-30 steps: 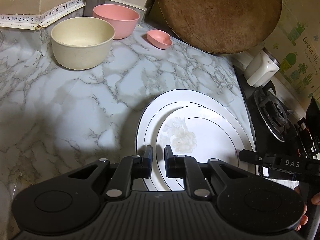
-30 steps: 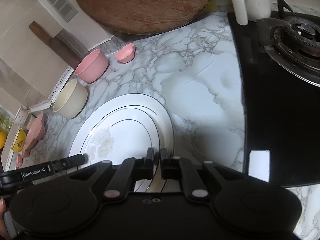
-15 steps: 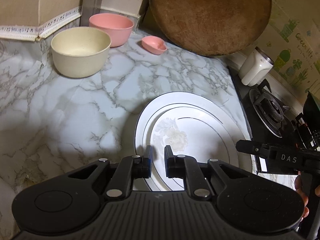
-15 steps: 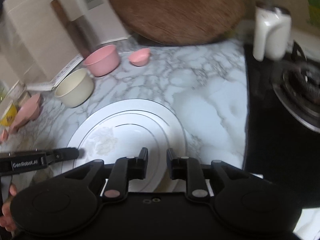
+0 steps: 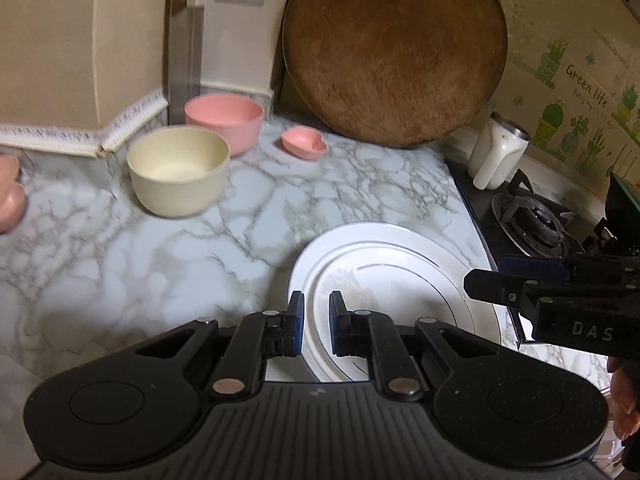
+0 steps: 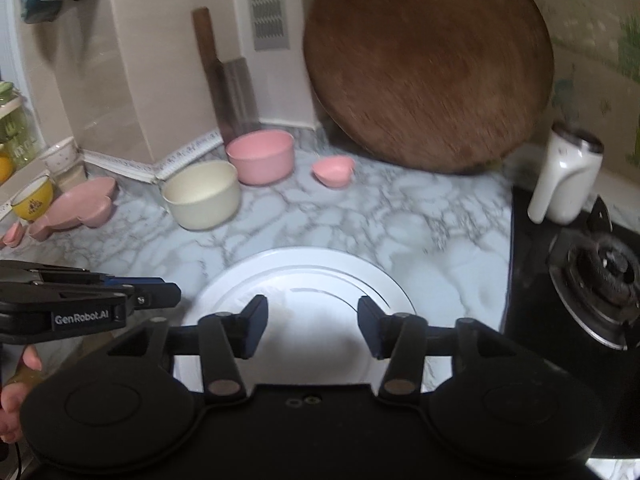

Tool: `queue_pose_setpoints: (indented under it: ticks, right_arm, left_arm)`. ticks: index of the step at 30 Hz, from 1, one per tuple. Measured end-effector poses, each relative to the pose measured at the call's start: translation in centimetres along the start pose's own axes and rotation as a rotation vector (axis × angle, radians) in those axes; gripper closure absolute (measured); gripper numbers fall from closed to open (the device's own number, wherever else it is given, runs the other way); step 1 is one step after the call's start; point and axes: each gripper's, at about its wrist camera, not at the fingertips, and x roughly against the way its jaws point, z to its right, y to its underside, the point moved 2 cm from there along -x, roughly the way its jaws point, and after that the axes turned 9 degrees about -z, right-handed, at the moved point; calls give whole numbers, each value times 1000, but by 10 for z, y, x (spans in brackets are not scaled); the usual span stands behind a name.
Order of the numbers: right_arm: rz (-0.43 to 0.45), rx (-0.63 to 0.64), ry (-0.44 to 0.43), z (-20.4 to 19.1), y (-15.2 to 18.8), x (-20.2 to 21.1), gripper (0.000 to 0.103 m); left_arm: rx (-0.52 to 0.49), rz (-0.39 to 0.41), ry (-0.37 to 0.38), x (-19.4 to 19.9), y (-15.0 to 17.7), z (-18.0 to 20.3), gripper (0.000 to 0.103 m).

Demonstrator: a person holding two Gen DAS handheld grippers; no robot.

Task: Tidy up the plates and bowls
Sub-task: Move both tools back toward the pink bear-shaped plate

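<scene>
White plates (image 6: 304,280) stacked; bowls (image 6: 202,194) behind.

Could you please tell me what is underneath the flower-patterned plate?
A larger white plate lies under the flower-patterned plate, its rim showing around it. Anything beneath that is covered.

White plate (image 5: 404,248) with faint floral motif, cream bowl (image 5: 179,170), pink bowl (image 5: 224,121), grey-veined marble counter (image 5: 120,248)
</scene>
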Motion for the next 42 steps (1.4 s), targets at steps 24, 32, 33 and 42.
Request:
queue_pose_setpoints:
  ticks: [24, 32, 33, 42]
  right_arm:
    - [121, 166, -116, -130, -28, 9, 0]
    - [83, 198, -145, -185, -57, -25, 0]
    - [81, 200, -153, -191, -62, -30, 0]
    - [142, 282, -205, -240, -101, -72, 0]
  left_arm:
    - [86, 230, -189, 99, 20, -90, 24]
    - [183, 302, -361, 127, 21, -146, 13]
    - [198, 307, -381, 130, 20, -154, 12]
    - [334, 287, -553, 130, 8, -236, 10]
